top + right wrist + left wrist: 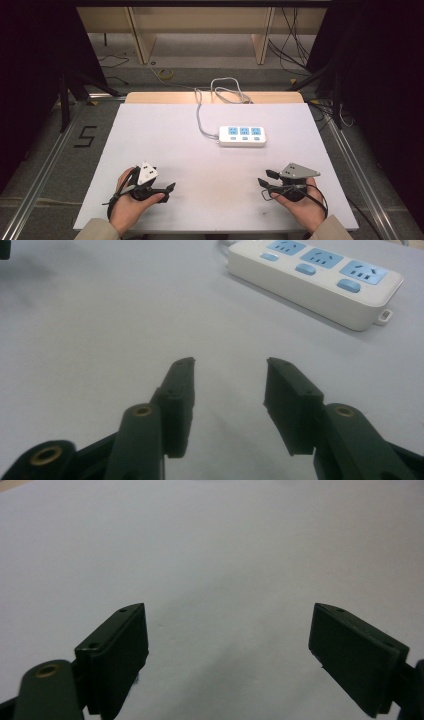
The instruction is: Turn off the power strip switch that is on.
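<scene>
Both my tongs are apart and empty, left tongs (167, 192) and right tongs (265, 178) resting near me on the worktop (160, 135). Power strip (242, 135) sits far centre-right; looks rigid, light, smooth plastic, so I'd pinch across its long sides

White counter (165, 150), matte. Power strip (242, 136) lies right of centre toward the far edge, three blue sockets up; its grey cord (220, 92) runs off the far edge. Floor beyond: loose cables (295, 45), wooden shelf legs (141, 37).
</scene>
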`<state>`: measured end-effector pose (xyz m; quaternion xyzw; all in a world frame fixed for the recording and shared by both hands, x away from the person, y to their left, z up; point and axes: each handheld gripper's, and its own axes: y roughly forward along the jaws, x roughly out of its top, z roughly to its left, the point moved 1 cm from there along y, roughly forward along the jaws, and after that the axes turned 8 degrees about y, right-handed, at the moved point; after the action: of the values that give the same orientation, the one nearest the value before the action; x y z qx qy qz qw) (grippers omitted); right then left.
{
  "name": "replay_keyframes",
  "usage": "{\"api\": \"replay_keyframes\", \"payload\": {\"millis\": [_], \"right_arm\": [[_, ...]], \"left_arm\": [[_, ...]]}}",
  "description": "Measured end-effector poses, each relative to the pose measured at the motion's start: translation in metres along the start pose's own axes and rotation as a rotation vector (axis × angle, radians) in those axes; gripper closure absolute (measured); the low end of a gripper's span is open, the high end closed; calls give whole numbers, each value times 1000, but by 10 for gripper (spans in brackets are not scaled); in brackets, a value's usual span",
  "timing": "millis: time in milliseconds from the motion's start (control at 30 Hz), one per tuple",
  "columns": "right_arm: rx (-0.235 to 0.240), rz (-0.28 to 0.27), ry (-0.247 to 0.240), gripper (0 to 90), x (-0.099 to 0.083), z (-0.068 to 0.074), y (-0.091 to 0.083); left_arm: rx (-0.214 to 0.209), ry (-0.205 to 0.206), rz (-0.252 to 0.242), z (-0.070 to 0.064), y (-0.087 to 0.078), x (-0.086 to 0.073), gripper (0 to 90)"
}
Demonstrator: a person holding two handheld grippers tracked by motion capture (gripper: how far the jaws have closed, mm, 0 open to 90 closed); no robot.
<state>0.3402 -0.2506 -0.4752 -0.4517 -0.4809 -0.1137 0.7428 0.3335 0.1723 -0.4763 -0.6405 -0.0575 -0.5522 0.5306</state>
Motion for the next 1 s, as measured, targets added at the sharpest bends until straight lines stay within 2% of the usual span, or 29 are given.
{"api": "replay_keyframes", "payload": {"millis": [67,200,333,500,667,1000], "right_arm": [[-7,-3,-2,593,0,0,0],[-12,4,-9,659,1,0,1],[-19,22,-43,772,2,2,4],[-44,33,-69,891,4,0,6],[-62,44,-76,900,7,-2,5],[-86,69,-80,900,19,-4,9]], "left_arm": [[-6,9,6,-1,0,0,154],[-16,-1,7,-2,3,0,154],[-22,-21,0,-3,2,1,154],[-17,-23,10,0,2,0,154],[-2,-29,12,2,2,-1,154],[-4,-37,13,0,1,-1,155]]}}
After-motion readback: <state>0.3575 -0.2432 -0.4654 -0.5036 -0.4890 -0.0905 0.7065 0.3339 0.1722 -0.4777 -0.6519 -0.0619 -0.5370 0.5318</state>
